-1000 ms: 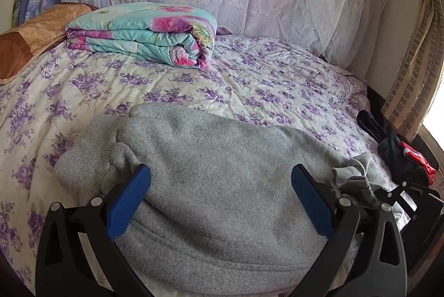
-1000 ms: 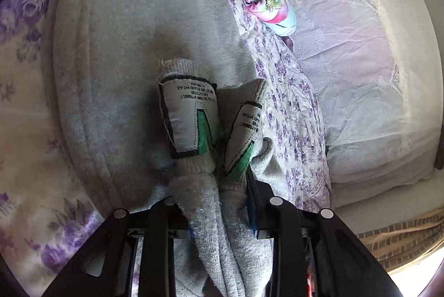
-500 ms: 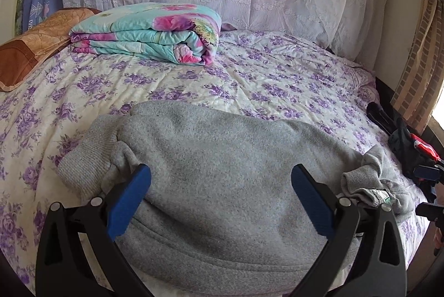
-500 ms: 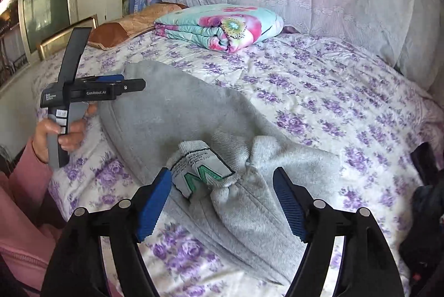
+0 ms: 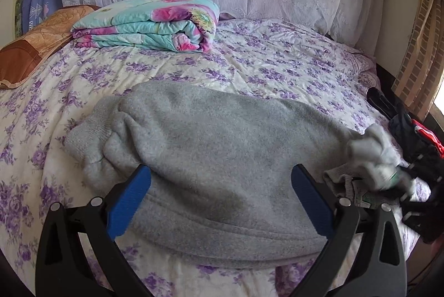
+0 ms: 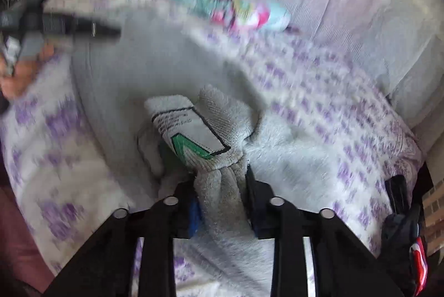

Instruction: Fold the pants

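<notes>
Right wrist view shows my right hand-held gripper closing on a bunched fold of the grey pants, by the inside label. They lie on the flowered bed, folded lengthwise. I judge them soft, thick fleece, fairly light and floppy, so a pinch at the waistband beats the limp middle. My left hand-held gripper hangs wide over the near edge, holding nothing. Half a second ago my right jaws stood wide above the waistband; now they pinch it.

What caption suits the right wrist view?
Right gripper closing on the grey pants' bunched waistband above a flowered bedspread.
</notes>
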Motion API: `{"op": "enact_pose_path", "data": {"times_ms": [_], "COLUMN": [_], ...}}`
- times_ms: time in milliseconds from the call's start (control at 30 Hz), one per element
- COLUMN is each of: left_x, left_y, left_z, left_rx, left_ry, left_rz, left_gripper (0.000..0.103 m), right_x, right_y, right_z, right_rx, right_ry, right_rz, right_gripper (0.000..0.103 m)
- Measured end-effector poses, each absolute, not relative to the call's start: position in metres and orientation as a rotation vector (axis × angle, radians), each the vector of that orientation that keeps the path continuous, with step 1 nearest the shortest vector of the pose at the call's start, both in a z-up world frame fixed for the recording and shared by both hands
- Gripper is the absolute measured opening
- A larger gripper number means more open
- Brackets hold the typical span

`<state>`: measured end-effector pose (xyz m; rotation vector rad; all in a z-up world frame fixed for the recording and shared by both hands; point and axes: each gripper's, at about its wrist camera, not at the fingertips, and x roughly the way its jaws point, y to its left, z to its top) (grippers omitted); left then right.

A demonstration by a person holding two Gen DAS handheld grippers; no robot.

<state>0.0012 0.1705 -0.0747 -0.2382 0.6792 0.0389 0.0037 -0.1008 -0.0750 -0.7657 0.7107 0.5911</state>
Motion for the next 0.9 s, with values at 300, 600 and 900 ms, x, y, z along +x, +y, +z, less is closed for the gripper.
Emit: {"op": "enact_pose_path", "data": {"times_ms": [300, 600, 900], "left_x": [0.008, 0.028, 0.062], "left_y": [0.110, -0.002, -0.033], "left_z": [-0.045, -0.036, -0.097], "left_rx": [-0.160, -0.061, 0.050], "left_ry": [0.627, 0.622, 0.840], "left_rz": [-0.179, -0.603, -0.523], "left_gripper": [0.099, 0.064, 0.058], "right_x": [0.014, 0.132, 0.105], "right_y": [-0.162, -0.203, -0.234], "right_z": [-0.021, -0.061, -0.064], "right_rx": [-0.314, 0.127, 0.188], "right_ry": [0.684, 0.918, 0.887], "right_rz": [0.727, 0.542, 0.516], "right_gripper": [0.071, 0.031, 0.038]}}
